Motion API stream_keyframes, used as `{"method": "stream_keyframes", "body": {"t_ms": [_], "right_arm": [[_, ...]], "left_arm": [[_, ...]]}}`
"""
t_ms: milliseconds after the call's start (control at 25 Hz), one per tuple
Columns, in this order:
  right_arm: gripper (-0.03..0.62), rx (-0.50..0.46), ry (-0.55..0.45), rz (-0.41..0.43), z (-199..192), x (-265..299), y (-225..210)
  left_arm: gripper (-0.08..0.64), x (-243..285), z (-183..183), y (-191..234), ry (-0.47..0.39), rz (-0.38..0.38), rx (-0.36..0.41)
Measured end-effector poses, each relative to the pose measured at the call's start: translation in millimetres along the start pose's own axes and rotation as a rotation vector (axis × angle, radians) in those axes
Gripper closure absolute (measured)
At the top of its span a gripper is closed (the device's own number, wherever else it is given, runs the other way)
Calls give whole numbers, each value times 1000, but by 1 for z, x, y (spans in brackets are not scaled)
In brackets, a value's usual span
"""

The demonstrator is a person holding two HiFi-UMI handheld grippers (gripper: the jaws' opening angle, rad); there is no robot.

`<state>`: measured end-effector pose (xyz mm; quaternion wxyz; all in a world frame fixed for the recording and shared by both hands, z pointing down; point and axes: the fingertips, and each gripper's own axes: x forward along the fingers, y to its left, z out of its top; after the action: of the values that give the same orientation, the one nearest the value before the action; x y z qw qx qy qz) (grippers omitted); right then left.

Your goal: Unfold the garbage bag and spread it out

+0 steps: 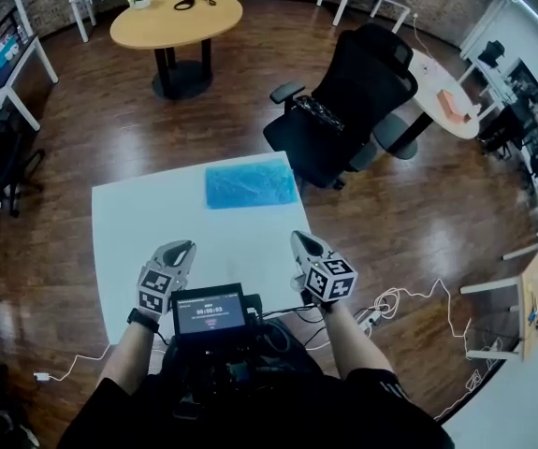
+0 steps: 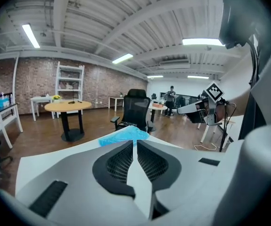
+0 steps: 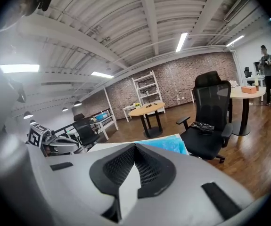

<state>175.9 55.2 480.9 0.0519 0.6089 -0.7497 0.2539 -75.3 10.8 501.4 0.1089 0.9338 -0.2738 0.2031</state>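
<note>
Overhead, from the head view, I look steeply down into a large office with a dark wooden floor (image 1: 109, 129). A white table (image 1: 138, 223) fills the middle of the frame, its near edge close to the operator's body. Just past its far right corner stands a black office chair (image 1: 353, 101), and a round wooden table (image 1: 175, 17) sits at upper left.

The garbage bag (image 1: 250, 183) is a flat, still-folded blue rectangle lying on the white table near its far edge, right of centre and close to the chair. Nothing touches it.

The left gripper (image 1: 184, 247) hovers over the near part of the table at lower left, and the right gripper (image 1: 302, 238) at lower centre right, both well short of the bag and pointing toward it. In each gripper view the jaws are pressed together with nothing between them, and the blue bag shows beyond the tips. A small dark screen (image 1: 210, 311) sits between the forearms at the bottom.

I judge the work has not begun. The bag looks thin and slippery, so a pinch may catch every layer at once and lift it as a wad. Nudging it with closed tips could slide it off the far edge toward the chair.
</note>
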Motion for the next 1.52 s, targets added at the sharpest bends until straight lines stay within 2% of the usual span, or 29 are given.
{"method": "stream_keyframes", "body": {"t_ms": [800, 1320, 1520], "right_arm": [[568, -125, 3, 25, 35, 37, -47], [552, -180, 48, 19, 35, 65, -89], [525, -200, 60, 7, 35, 76, -104]], "left_arm": [[491, 107, 58, -23, 44, -62, 139], [430, 185, 67, -45, 104, -120, 176], [416, 217, 62, -57, 147, -155, 195]]}}
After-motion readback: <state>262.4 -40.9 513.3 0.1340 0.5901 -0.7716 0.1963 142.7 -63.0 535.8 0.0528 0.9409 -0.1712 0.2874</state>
